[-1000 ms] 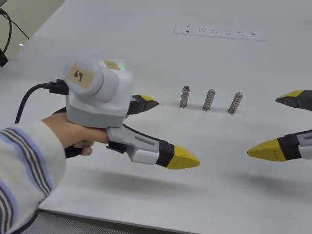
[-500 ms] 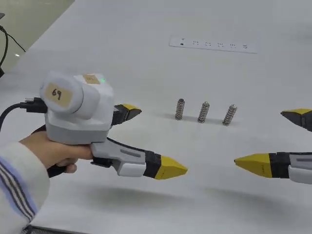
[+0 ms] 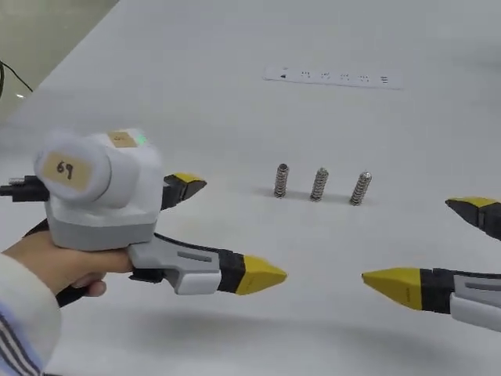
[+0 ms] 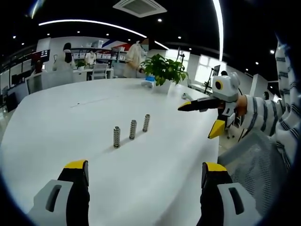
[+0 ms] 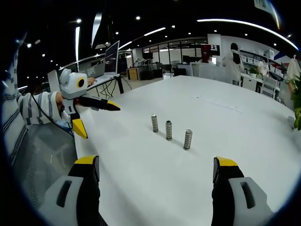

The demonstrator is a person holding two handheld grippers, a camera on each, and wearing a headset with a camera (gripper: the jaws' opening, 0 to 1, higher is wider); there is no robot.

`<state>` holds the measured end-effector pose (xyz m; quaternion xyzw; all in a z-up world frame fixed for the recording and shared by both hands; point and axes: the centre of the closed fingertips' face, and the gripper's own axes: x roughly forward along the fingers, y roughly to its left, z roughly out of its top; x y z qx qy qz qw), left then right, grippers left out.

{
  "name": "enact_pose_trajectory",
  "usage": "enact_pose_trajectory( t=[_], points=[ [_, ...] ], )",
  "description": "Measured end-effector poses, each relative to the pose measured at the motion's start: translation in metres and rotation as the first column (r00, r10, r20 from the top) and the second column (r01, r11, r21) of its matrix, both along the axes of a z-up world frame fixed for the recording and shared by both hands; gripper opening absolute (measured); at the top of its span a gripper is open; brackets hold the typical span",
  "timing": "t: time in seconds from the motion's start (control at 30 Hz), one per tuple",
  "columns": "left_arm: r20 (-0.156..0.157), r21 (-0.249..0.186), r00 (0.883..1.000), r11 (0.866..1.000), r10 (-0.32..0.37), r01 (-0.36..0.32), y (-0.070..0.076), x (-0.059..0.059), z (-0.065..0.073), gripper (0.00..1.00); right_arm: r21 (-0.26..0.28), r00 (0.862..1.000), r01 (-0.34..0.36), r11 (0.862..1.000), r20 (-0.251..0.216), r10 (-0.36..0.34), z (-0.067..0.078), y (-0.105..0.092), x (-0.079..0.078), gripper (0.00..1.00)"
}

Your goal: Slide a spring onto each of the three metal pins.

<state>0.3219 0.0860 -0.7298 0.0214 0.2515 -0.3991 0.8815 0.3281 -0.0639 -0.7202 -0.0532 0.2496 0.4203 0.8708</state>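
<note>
3 springs [image 3: 282, 180] [image 3: 318, 184] [image 3: 360, 188], 2 claws [image 3: 245, 229] [image 3: 405, 240], 1 pwr strip [image 3: 335, 77].

Holds the left gripper [image 3: 243, 229] in the left hand [image 3: 55, 266], fingers wrapped round the grip, wrist in a striped sleeve [image 3: 19, 329]. Spreads its jaws wide with nothing between them, yellow tips aimed rightward and slightly away. Holds the right gripper [image 3: 405, 240] on the opposite side, jaws likewise wide apart and empty, tips aimed leftward. Carries both in the air, well apart, tips roughly facing each other.
</note>
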Motion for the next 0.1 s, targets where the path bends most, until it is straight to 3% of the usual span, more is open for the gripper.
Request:
enact_pose_trajectory(
  t=[0.1],
  points=[
    [-0.004,0.002,1.000,1.000,0.005,-0.005,0.0023,-0.0005,-0.0010,0.98,-0.012,1.000,0.000,1.000,-0.009,0.000,-0.0033,-0.0013,-0.0021,1.00]
  ],
)
